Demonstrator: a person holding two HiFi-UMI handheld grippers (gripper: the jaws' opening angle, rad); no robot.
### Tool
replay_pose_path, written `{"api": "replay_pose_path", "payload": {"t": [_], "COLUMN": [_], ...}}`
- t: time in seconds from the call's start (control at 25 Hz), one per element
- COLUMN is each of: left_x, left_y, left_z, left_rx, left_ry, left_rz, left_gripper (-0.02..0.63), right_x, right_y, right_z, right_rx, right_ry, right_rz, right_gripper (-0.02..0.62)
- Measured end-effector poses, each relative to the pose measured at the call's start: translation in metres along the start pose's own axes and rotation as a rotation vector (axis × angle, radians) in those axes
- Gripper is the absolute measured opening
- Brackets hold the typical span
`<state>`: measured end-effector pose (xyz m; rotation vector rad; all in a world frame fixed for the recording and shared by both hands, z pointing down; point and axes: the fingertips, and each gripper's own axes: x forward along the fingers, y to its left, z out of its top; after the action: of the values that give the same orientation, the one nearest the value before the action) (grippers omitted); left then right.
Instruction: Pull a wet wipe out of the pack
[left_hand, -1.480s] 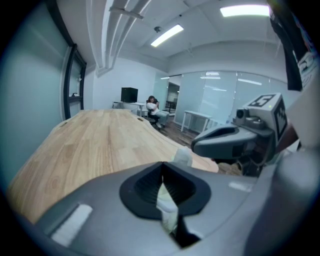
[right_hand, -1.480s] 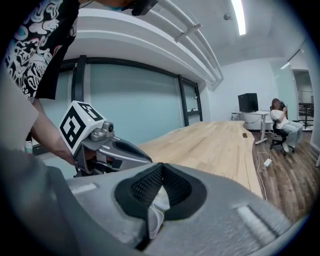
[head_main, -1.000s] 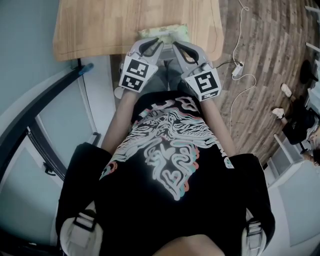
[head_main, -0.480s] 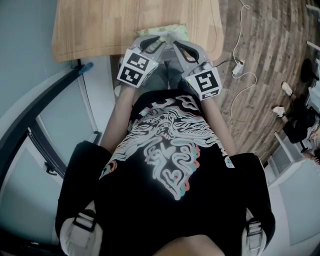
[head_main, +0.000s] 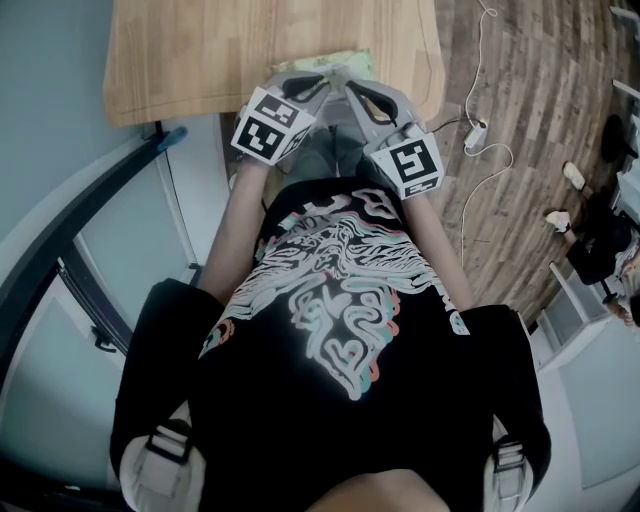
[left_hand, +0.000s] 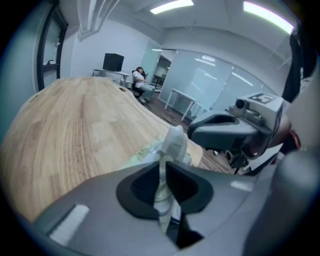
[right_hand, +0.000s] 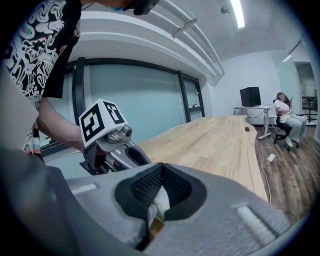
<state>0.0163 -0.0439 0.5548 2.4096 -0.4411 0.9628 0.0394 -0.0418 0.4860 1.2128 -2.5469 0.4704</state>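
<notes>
Left claw (left_hand: 164, 167) pressed together on a white wet wipe (left_hand: 175, 142) rising from the green pack (left_hand: 140, 155), right claw (right_hand: 159, 190) pinching something pale, probably the pack's edge, head view shows both claws hiding most of the pack at the near edge of the worktop (head_main: 200, 50), white cable (head_main: 490, 150) on the floor

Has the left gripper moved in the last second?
Yes. The left gripper has shifted forward, farther over the wooden table's near edge.

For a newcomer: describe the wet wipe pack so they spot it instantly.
Find the long wooden table. At its near edge, between the left tool and right tool, lies the wipe pack. It is the only pale green packet there, a white wipe rising from it.
</notes>
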Motion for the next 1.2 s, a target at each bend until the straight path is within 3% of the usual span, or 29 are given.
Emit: {"api": "replay_pose_path", "payload": {"t": [0.36,0.6,1.2], "left_x": [-0.001,-0.009,-0.017], "left_y": [0.001,0.008,0.014], "left_z": [-0.001,0.004,0.006], "left_rx": [-0.039,-0.155,-0.228], "left_ry": [0.014,-0.053,-0.111], "left_rz": [-0.050,-0.061,-0.077], "left_gripper": [-0.003,-0.005,-0.006], "right_x": [0.003,0.008,0.026], "right_y": [0.002,0.010,0.016], "right_z": [0.002,-0.001,-0.028], "right_rx": [-0.026,-0.035,-0.070], "right_ry": [0.010,0.032,0.191], "right_rz": [0.002,0.026,0.014], "right_gripper": [-0.002,-0.002,0.002]}}
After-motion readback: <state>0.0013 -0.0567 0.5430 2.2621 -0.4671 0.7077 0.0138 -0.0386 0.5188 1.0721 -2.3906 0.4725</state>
